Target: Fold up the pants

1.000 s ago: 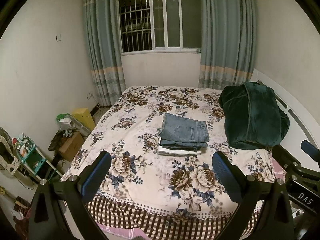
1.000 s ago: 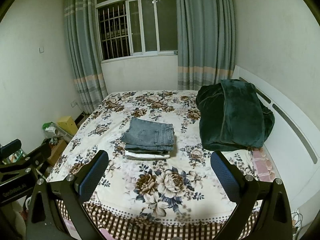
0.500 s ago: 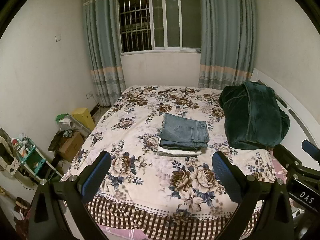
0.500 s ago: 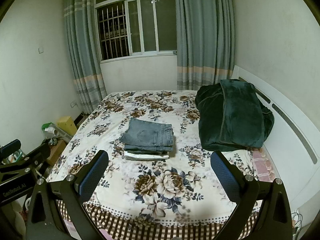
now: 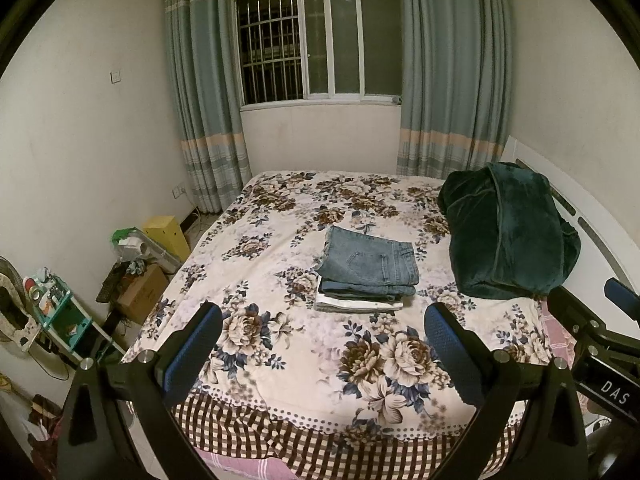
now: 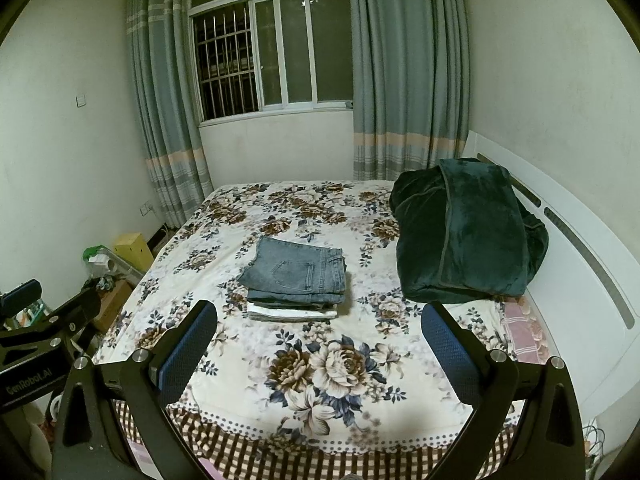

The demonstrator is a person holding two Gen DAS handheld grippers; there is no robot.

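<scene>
Left tongs (image 5: pixel 322 334): spread wide, holding nothing, touching nothing, low in the frame over the bed's near edge.
Right tongs (image 6: pixel 319 332): spread just as wide, empty, low in the frame.
Pads (image 5: pixel 450 344): blue, finely dimpled, set on black angular arms with silver bolts.
Pants (image 5: pixel 370 266): faded blue denim, folded into a flat rectangle, back pocket up, centre of the frame, well beyond both tongs.
Stack: the pants lie atop darker and white folded cloth (image 5: pixel 358 303).
Bed (image 5: pixel 280 344): cream floral cover, brown checked hem.
Blanket (image 6: pixel 468 232): dark green plush, bunched, right of the pants.
</scene>
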